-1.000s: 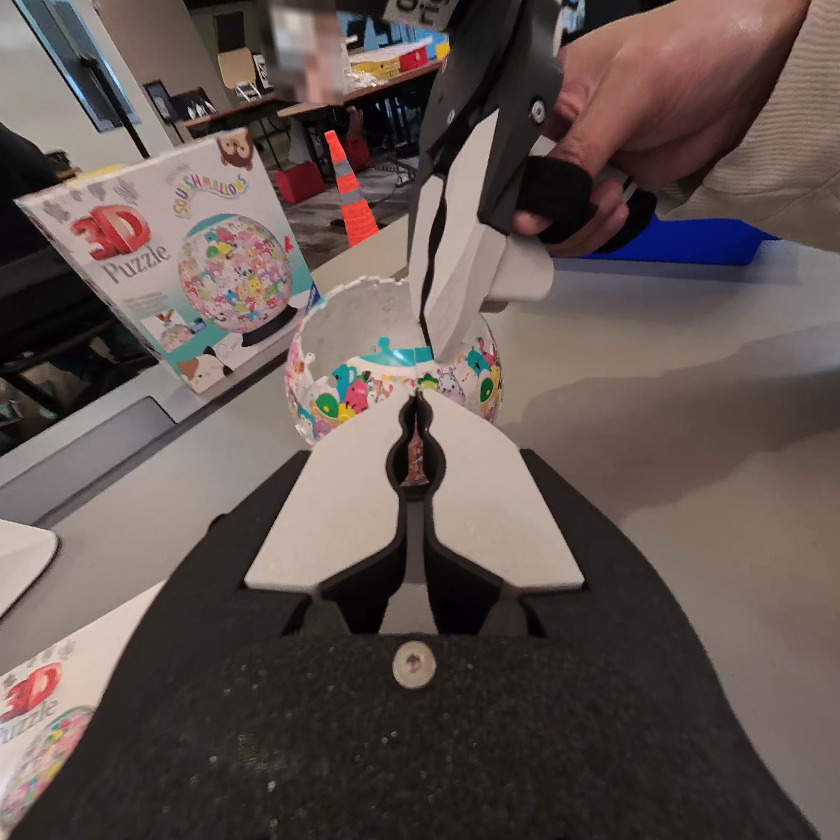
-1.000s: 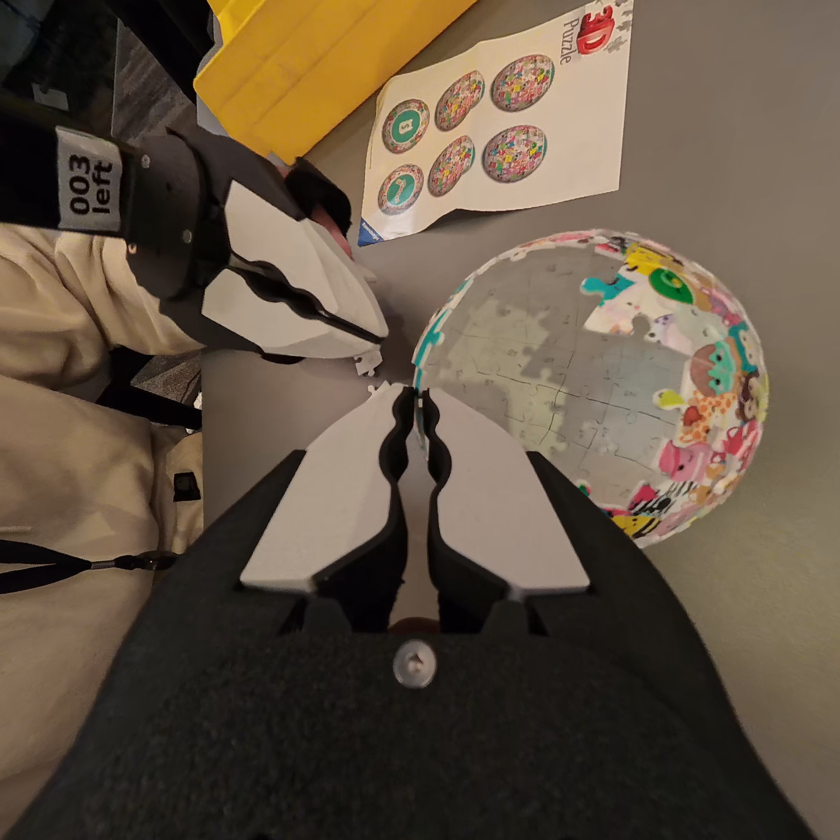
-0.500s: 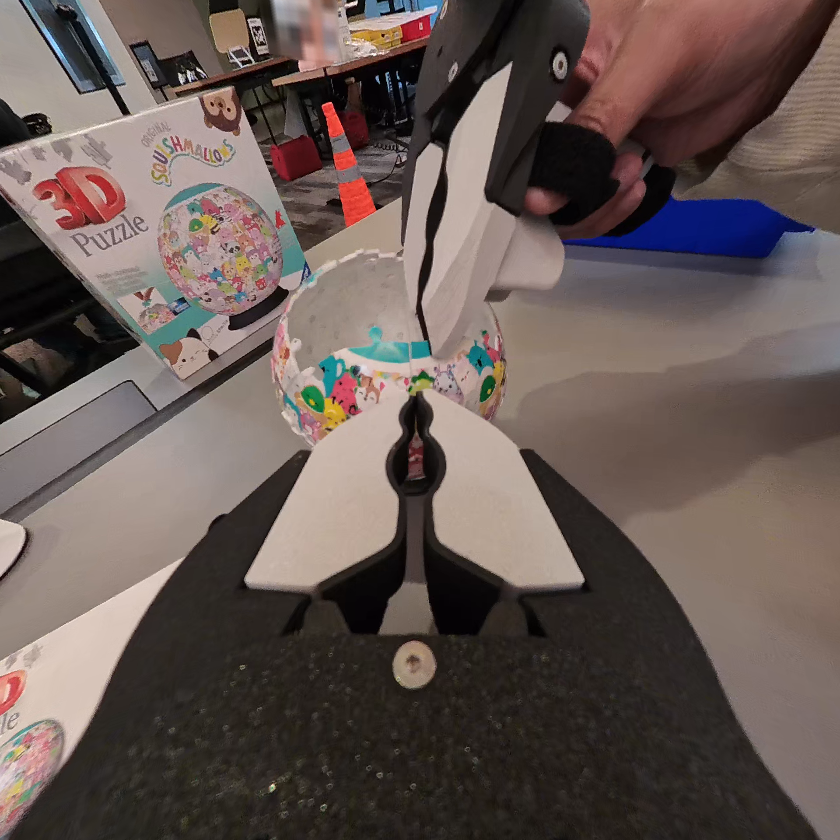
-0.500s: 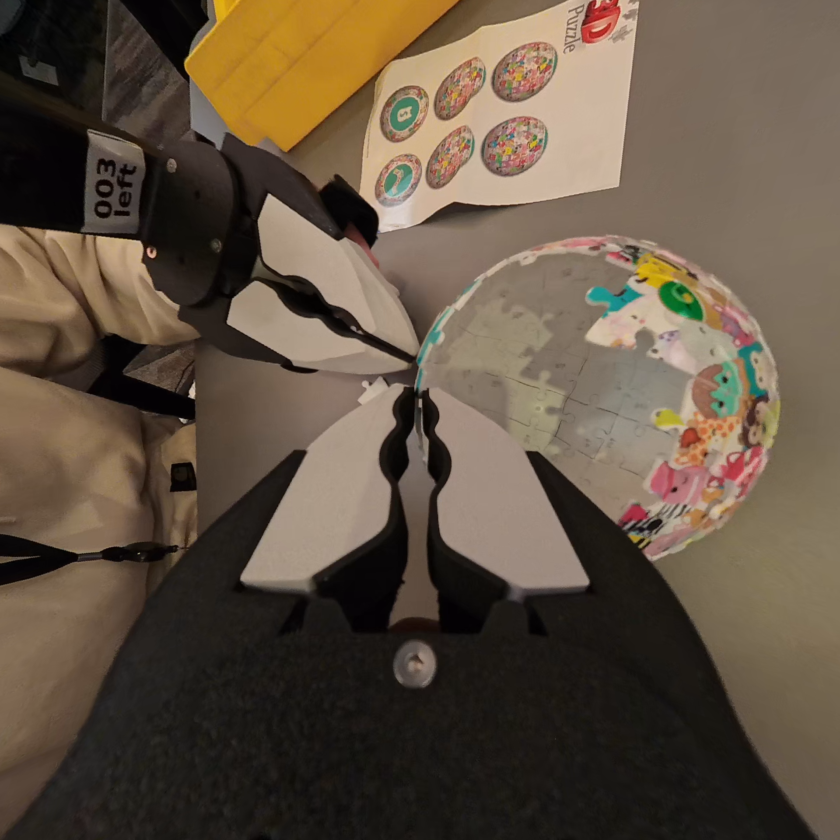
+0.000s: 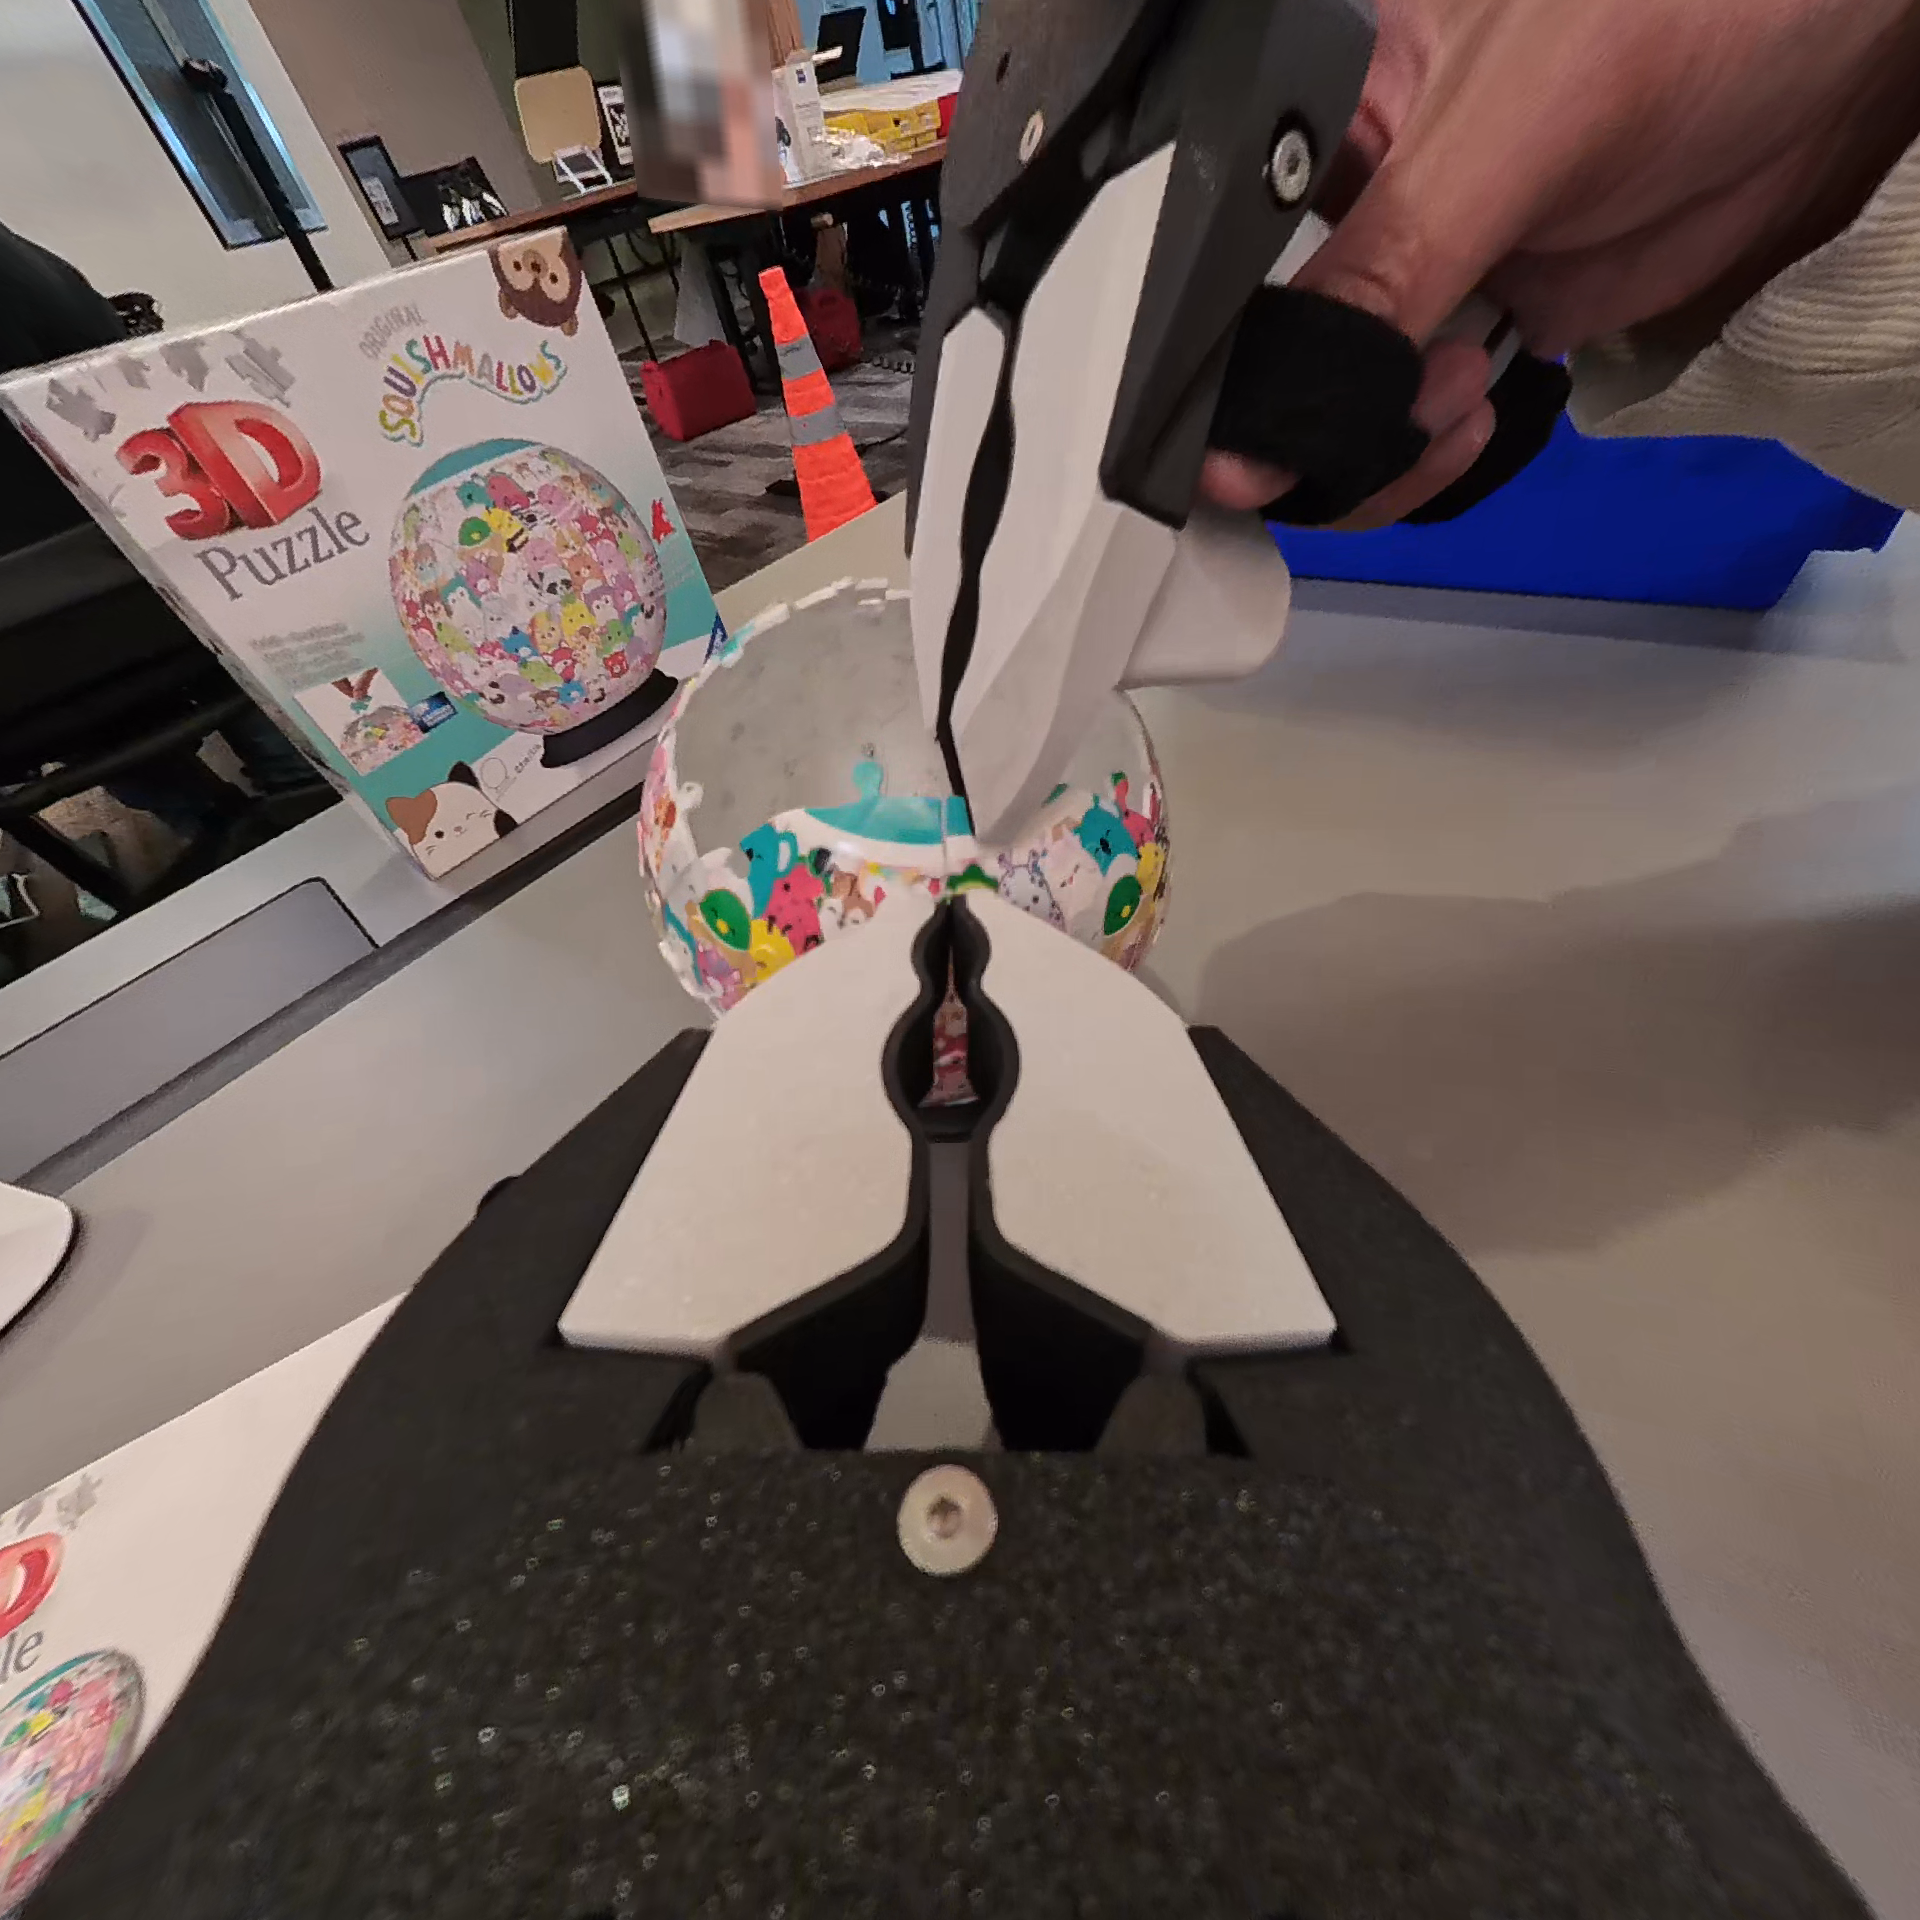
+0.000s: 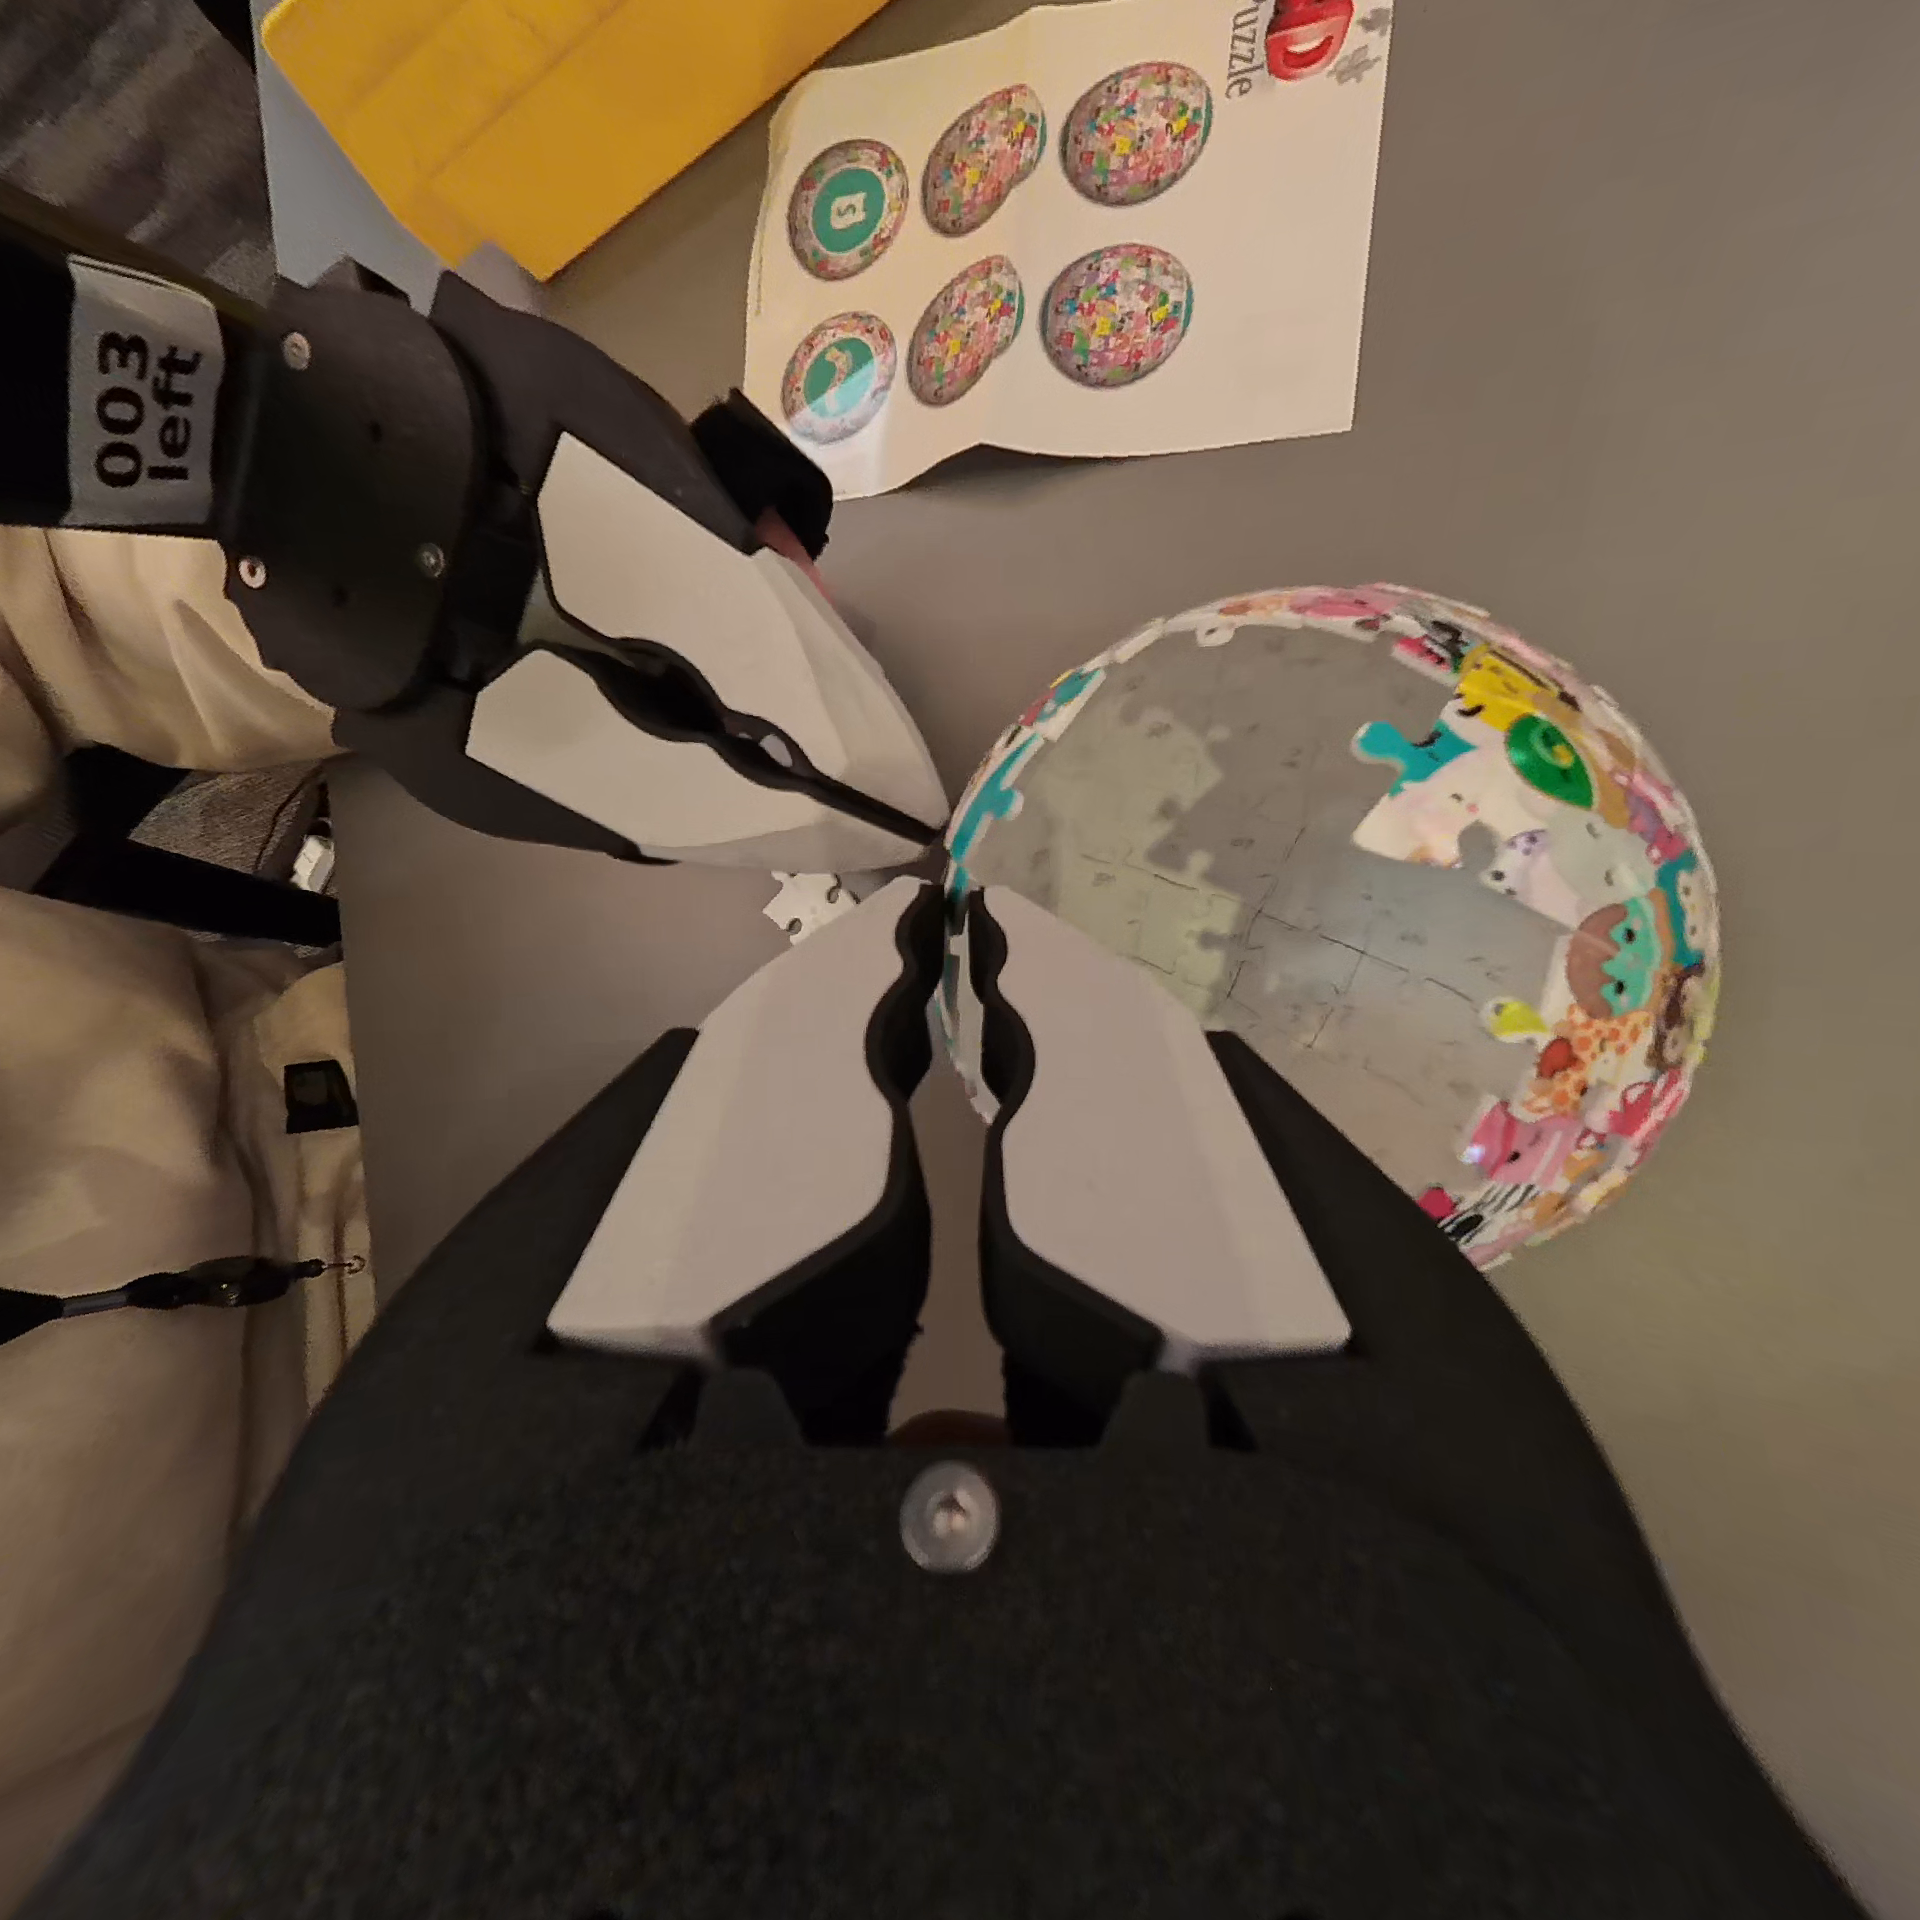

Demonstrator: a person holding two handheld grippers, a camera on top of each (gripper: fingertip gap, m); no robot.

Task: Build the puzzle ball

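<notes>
The puzzle ball [image 5: 790,904] is a half-built open shell with cartoon prints and a jagged rim, lying on the grey table; it also shows in the right wrist view [image 6: 1351,935]. My right gripper [image 6: 951,904] is shut on the shell's near rim, and it comes down from above in the left wrist view [image 5: 966,810]. My left gripper [image 5: 956,909] is shut on a small pink-red puzzle piece [image 5: 951,1049]. Its tips touch the rim right beside the right gripper, as the right wrist view [image 6: 930,831] shows. A loose white piece [image 6: 805,899] lies on the table under the tips.
The puzzle box [image 5: 416,540] stands behind the ball on the left. An instruction sheet [image 6: 1091,239] lies flat near a yellow bin [image 6: 520,114]. A blue bin [image 5: 1558,530] sits at the far right. A person's cream sleeve [image 6: 156,1039] is on the left. The tips of both grippers are at nearly the same place.
My left gripper has moved forward with its piece until its tips reach the ball's rim. The right gripper has kept its hold on the rim.
</notes>
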